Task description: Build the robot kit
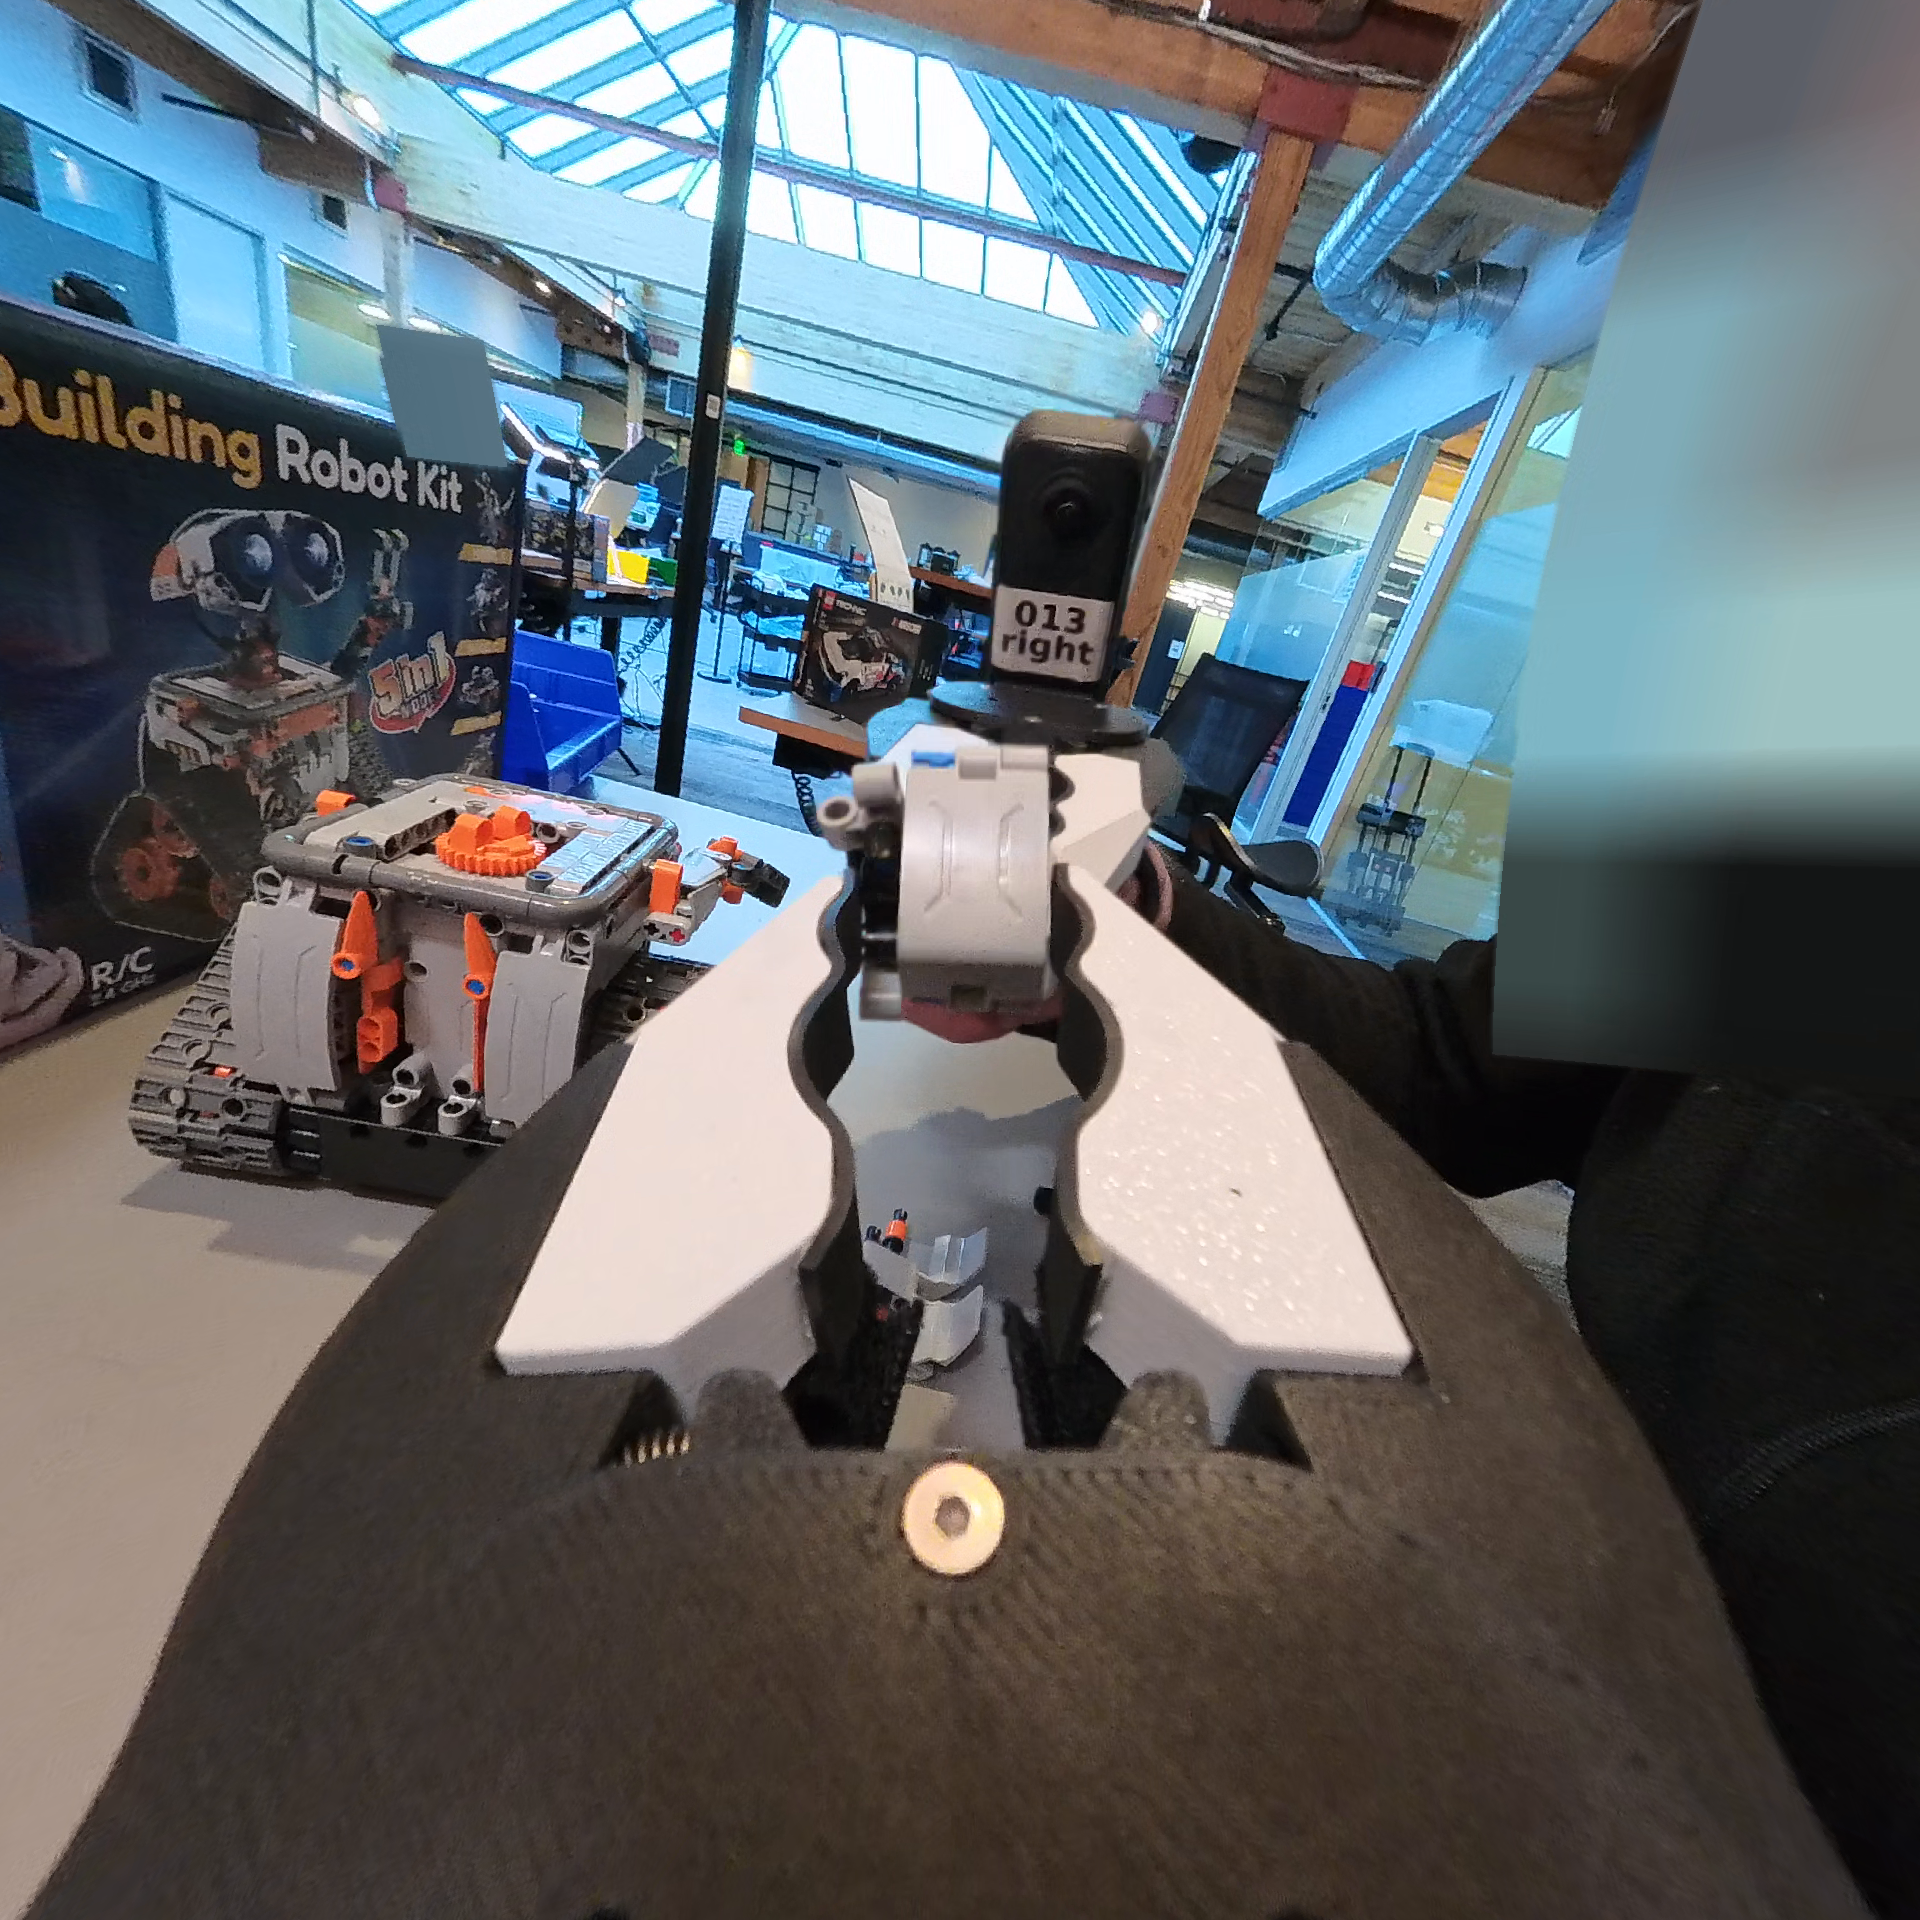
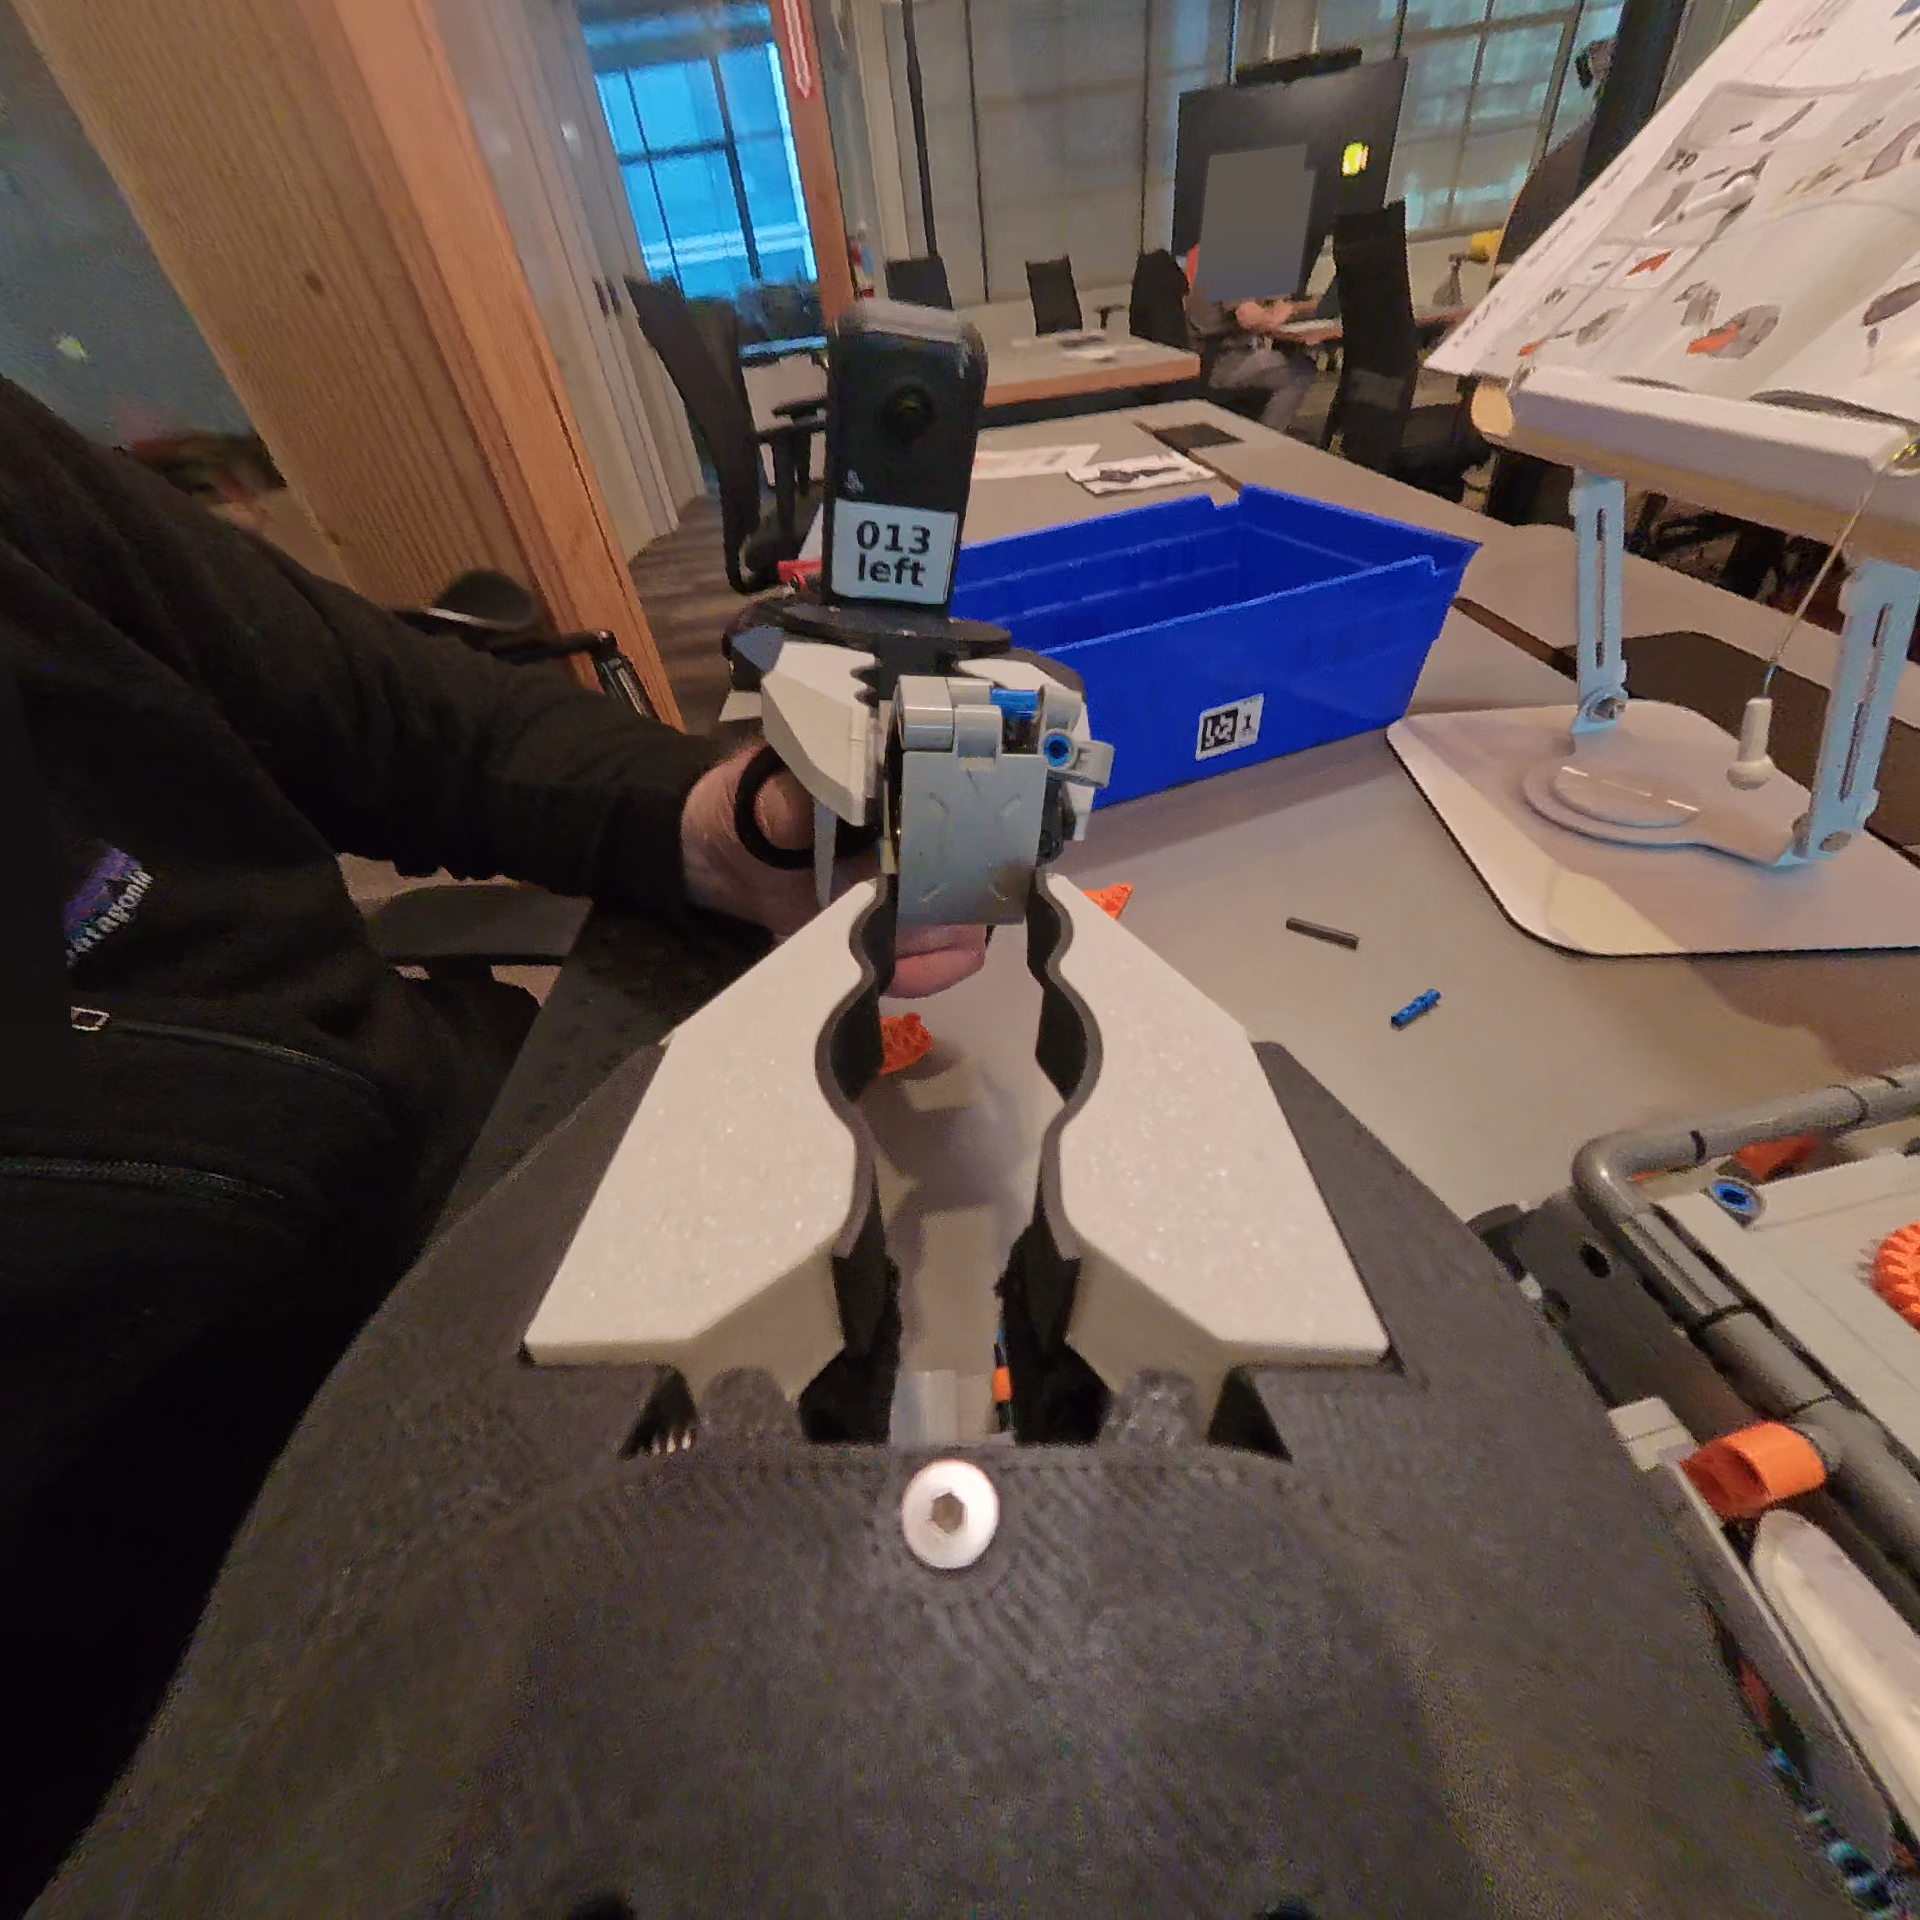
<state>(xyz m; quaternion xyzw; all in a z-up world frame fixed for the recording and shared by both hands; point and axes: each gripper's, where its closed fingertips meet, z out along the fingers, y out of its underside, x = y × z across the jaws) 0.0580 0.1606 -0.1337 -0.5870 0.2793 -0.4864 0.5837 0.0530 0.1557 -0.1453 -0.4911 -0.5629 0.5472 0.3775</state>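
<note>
Both tools, left tool point(image 1: 961, 935) and right tool point(image 2: 951, 925), are gripping one grey brick sub-assembly point(image 1: 971, 883) between them above the counter point(image 2: 1299, 862), facing each other, sharing its weight.

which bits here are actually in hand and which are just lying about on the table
In hand:
- small grey brick assembly, gripped by left gripper and right gripper

Lying about:
- grey-and-orange tracked brick robot base
- blue plastic bin
- small blue pin
- thin black rod
- open instruction booklet on white stand
</note>
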